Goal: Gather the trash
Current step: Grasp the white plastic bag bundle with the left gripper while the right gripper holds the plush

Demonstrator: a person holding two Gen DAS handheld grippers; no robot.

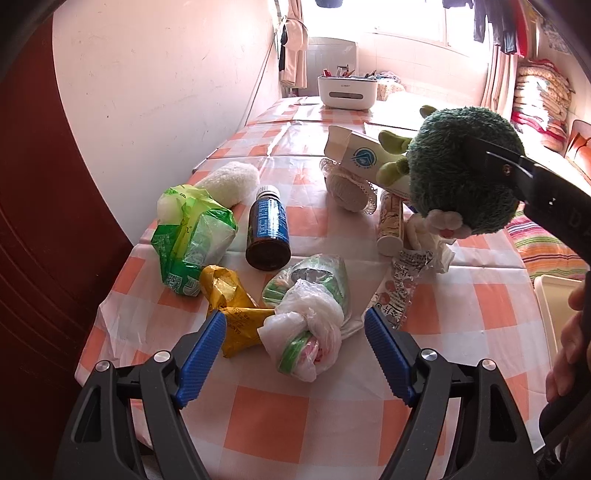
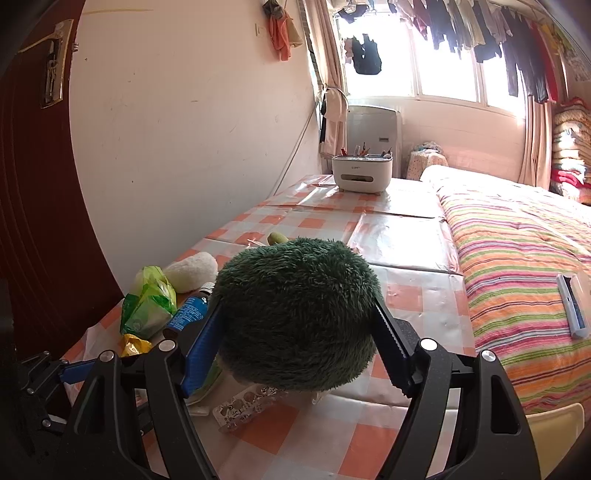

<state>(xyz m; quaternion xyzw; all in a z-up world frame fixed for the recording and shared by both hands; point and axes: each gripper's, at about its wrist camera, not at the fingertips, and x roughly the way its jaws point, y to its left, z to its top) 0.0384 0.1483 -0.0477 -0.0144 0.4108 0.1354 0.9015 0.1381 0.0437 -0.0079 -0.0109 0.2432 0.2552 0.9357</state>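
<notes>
The fluffy dark green plush toy [image 2: 299, 314] is squeezed by the right gripper [image 2: 295, 332]; it should be set aside gently. The left gripper [image 1: 295, 354] is held wide apart over the knotted white plastic bag [image 1: 303, 332].

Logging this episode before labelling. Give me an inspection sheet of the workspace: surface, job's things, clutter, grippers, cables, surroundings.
Surface: table under orange-and-white checked plastic cloth, creased.
Job's things: knotted white plastic bag, yellow crumpled wrapper, green plastic bag, brown bottle with blue label lying on its side, clear printed wrapper, paper cup tipped over.
Clutter: white fluffy toy, white pen organiser box.
Grippers: left gripper open above the knotted bag; right gripper shut on dark green fuzzy plush toy, lifted off the table.
Cables: one thin cable down the wall.
Surroundings: striped bed quilt, hanging clothes.
</notes>
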